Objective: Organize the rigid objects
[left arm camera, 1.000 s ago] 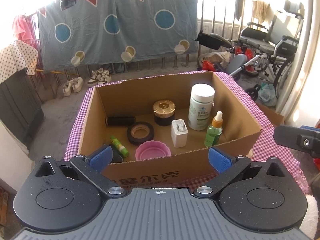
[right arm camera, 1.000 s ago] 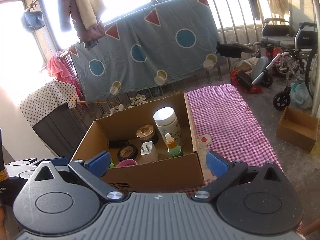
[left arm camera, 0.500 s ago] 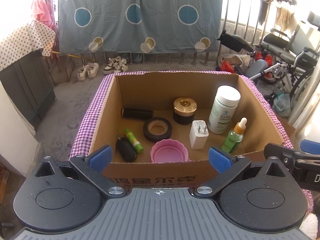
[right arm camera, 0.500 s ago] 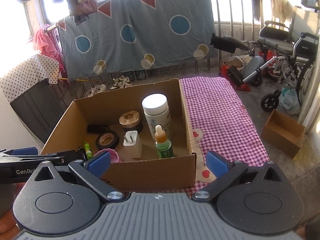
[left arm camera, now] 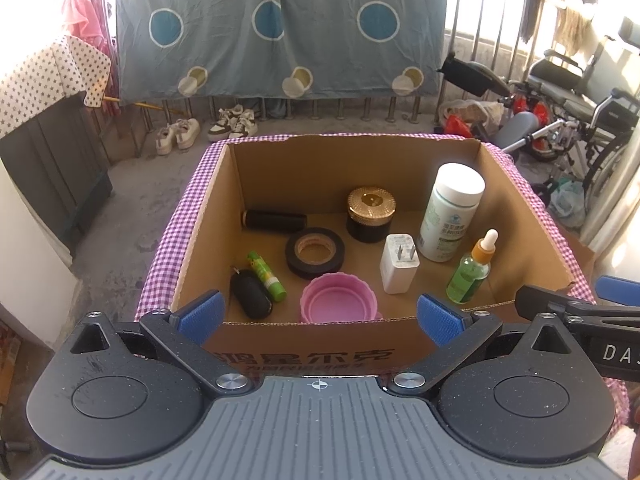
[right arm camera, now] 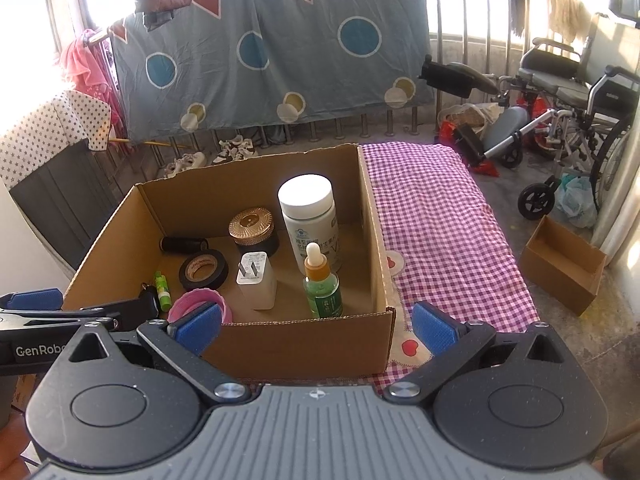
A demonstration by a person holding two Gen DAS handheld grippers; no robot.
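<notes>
Hovering at near edge of cardboard box (left arm camera: 524, 216): left gripper (left arm camera: 319, 316) and right gripper (right arm camera: 316, 323), both spread wide, gripping nothing. Inside box: white bottle (left arm camera: 452, 212), green dropper bottle (left arm camera: 470, 276), white charger (left arm camera: 398, 264), tape roll (left arm camera: 315, 252), pink lid (left arm camera: 338, 302), gold-lidded jar (left arm camera: 370, 214), glue stick (left arm camera: 266, 276).

Strong backlight is seen from the windows (right arm camera: 472, 4), upper corners blown out; fisheye bending at edges, focus sharp.
</notes>
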